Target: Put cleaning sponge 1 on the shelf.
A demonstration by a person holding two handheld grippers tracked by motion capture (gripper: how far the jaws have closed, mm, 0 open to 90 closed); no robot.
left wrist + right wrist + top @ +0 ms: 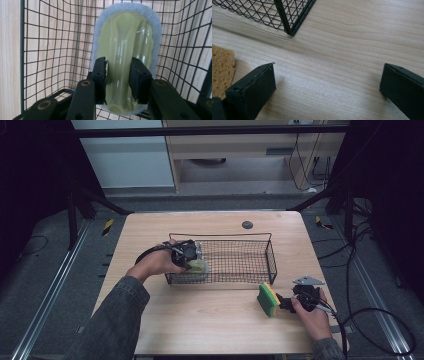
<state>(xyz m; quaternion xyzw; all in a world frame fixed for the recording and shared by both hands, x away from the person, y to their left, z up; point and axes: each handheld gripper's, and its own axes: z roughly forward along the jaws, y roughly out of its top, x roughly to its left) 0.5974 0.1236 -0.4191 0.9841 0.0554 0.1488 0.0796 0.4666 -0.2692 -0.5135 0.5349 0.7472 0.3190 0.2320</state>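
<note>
A pale green scrubber (125,37) with a grey fuzzy rim sits inside the left end of a black wire basket (220,236). My left gripper (118,67) reaches down into the basket, and its two black jaws press on the scrubber's raised glossy middle ridge. In the high view the left gripper (194,263) is at the basket's near left corner, with the scrubber (199,268) under it. My right gripper (286,303) rests low on the table with its jaws wide apart and nothing between them. A green and yellow sponge (268,300) stands just left of it.
The basket's near right corner (287,20) lies just beyond the right gripper (327,80), and the sponge's yellow face (220,67) is beside its left jaw. A dark round disc (247,224) lies behind the basket. Bare wooden table (200,320) stretches in front.
</note>
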